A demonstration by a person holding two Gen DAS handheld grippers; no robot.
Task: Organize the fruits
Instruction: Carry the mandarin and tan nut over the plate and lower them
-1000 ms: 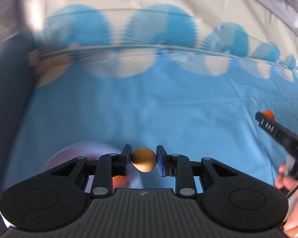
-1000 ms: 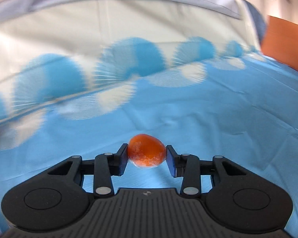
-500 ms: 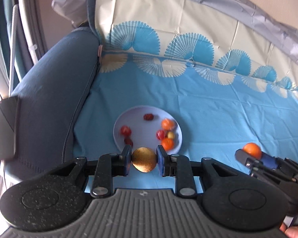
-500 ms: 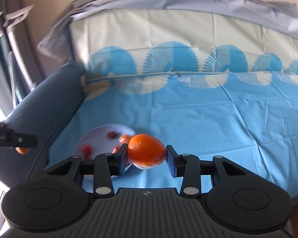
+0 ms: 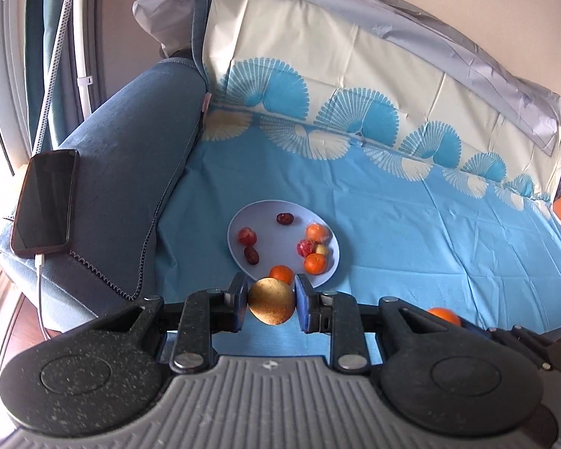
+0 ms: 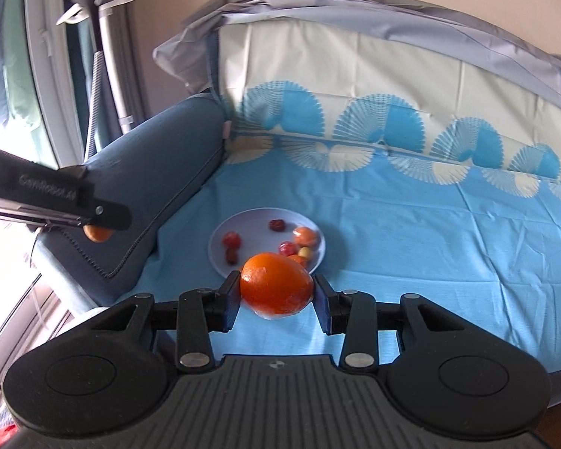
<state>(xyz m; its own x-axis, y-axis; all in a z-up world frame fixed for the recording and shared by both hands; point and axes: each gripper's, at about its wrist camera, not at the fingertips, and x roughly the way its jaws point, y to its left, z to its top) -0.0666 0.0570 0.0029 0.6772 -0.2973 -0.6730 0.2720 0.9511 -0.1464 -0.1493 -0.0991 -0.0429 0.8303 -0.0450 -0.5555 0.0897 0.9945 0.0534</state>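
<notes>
Since a second ago: both views have swung from blurred cloth to the plate (image 5: 239,258), now sharp and just beyond each claw.
Left gripper (image 5: 272,301): clamped on a round tan-brown fruit (image 5: 271,306), held above the cloth at the plate's near edge.
Right gripper (image 6: 276,289): clamped on a wrapped orange (image 6: 276,287), near side of the plate and to its right.
Plate: on the blue tablecloth (image 5: 411,247) at the sofa's left end, beside the armrest (image 5: 131,172); it holds mandarins, small red fruits and dates.
Risk, crowding: the plate's near-right part is full; a fruit set there could knock others off.
Risk, rolling: round fruit released high may roll over the shallow rim onto the cloth.
Risk, collision: both claws aim at one plate and could bump each other.
Risk, phone (image 5: 43,202): it lies on the armrest, close to the left arm's sweep.
</notes>
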